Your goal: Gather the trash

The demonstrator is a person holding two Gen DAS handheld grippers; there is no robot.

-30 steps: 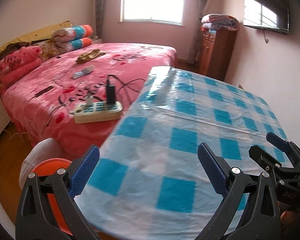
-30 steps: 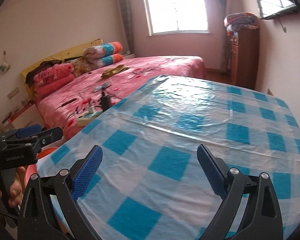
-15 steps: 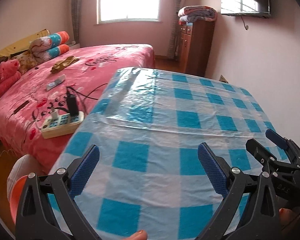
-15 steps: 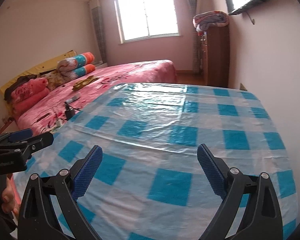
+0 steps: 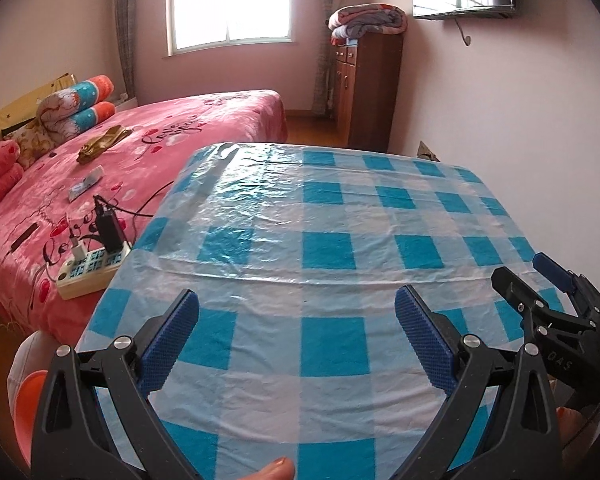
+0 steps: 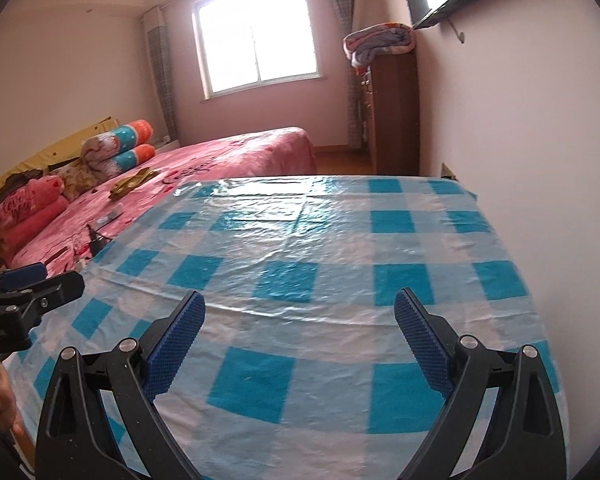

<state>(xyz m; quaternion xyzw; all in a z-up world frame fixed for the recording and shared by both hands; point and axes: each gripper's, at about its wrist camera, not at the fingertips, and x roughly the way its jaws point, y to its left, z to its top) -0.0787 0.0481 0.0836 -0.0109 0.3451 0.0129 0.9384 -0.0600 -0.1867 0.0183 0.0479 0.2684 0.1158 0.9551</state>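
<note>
Swung from the bed (image 5: 204,128) to face squarely over the checked tabletop (image 5: 328,248). Left hand-held gripper (image 5: 296,340) and right hand-held gripper (image 6: 300,344) both spread wide, grasping nothing. No trash visible on the tabletop, possibly out of frame; search not yet begun.

The left gripper (image 5: 296,332) hangs level with its jaws spread wide, nothing between the blue pads (image 5: 170,342). The right gripper (image 6: 298,336) sits just beside it on the right (equally wide apart, equally unloaded).

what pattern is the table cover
Blue and white checks on the table cover, clearest in the left wrist view.
</note>
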